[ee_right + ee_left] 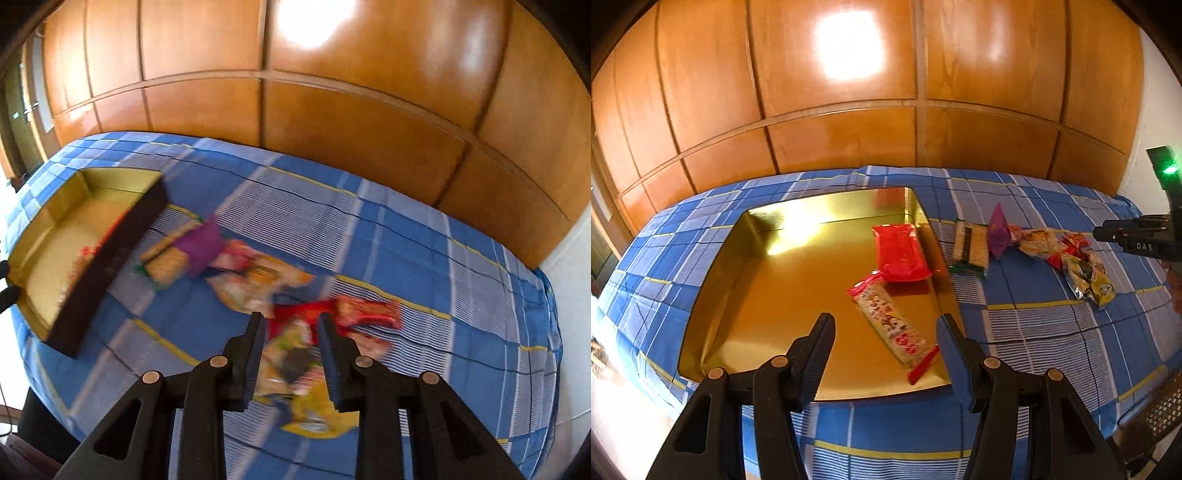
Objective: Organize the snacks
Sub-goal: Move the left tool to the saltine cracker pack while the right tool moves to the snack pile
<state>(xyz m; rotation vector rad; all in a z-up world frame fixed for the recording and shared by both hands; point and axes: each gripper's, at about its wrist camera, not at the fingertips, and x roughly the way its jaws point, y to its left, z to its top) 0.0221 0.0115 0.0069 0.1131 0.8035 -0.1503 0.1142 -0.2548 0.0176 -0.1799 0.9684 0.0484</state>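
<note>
Blue plaid bed [1034, 332] carries gold tray [768, 295] beside snack packets [1034, 251].

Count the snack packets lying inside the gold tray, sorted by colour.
Red packet: 1
Pink-and-white packet: 1
Total in the gold tray: 2

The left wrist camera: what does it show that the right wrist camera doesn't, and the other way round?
Only the left view shows the two packets inside the tray clearly: a red packet and a long bar, plus the open left gripper.

Only the right view shows the tray's dark outer wall and the right gripper, its jaws opening over blurred snacks.

Both show the gold tray, the snack row and the blue checked cloth.
</note>
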